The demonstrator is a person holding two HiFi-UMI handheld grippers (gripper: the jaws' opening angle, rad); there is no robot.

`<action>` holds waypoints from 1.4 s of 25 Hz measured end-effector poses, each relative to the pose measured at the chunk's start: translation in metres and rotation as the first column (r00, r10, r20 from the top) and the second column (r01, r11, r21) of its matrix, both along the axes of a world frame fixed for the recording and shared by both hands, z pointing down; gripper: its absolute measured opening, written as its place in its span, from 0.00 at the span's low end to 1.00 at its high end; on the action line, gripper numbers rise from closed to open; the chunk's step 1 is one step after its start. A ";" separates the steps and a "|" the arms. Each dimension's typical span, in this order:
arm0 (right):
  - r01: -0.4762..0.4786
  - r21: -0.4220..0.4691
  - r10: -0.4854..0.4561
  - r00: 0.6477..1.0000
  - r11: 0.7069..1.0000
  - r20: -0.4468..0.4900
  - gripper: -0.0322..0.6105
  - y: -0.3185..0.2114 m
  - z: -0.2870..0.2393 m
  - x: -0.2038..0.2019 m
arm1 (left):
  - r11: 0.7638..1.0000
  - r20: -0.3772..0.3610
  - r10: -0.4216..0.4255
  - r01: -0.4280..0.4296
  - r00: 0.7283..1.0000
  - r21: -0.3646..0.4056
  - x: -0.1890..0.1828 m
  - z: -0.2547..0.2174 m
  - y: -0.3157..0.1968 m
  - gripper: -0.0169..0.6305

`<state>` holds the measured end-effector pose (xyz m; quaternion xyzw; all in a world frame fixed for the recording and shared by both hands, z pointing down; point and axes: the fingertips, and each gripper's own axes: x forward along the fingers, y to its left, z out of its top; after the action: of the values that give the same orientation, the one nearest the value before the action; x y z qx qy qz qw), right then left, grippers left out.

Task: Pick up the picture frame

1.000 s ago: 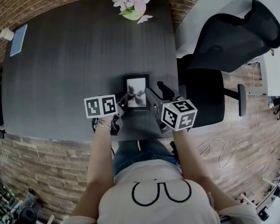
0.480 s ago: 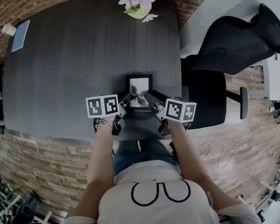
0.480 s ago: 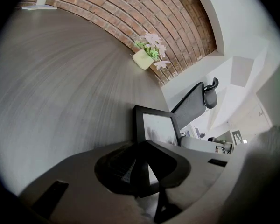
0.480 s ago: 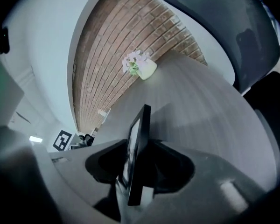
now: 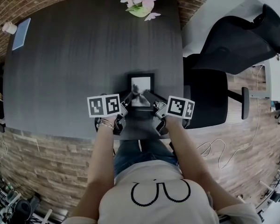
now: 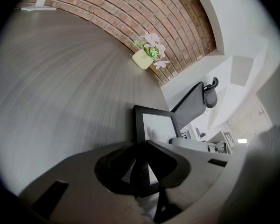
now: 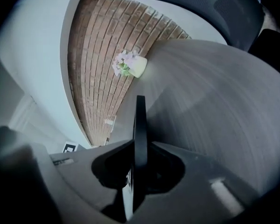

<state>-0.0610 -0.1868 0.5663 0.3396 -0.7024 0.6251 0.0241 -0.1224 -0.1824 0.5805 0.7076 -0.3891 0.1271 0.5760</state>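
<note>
The picture frame [image 5: 141, 84] has its near edge hidden; its print is blurred

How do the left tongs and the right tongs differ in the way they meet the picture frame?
The left tongs clamp the picture frame on its left edge, the right tongs on its right edge. From the left tongs its front shows; from the right tongs only its thin edge. The right tongs have just been closing, with the frame between them. Both are shut on it.
</note>
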 end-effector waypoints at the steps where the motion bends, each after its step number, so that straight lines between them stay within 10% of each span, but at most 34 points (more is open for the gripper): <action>1: 0.006 0.005 -0.006 1.000 1.000 -0.002 0.14 0.000 0.000 0.000 | 1.000 0.001 -0.001 0.001 1.000 0.002 0.000 0.000 0.000 0.14; 10: 0.023 0.022 -0.022 1.000 0.999 -0.015 0.13 0.000 -0.004 0.000 | 0.999 0.038 -0.030 0.028 0.999 0.044 -0.001 -0.012 -0.006 0.16; 15: 0.030 0.024 -0.030 0.999 0.999 -0.020 0.13 0.001 -0.004 0.000 | 0.997 0.057 -0.035 0.032 0.998 0.064 -0.001 -0.026 -0.009 0.44; 35: 0.085 0.224 -0.080 0.996 0.971 -0.029 0.11 0.000 -0.077 -0.018 | 0.968 0.165 -0.092 0.049 0.982 0.247 -0.031 -0.089 -0.008 0.44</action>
<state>-0.0794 -0.1867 0.4890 0.3167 -0.7819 0.5367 0.0184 -0.1535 -0.1900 0.4919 0.7444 -0.4757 0.1199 0.4530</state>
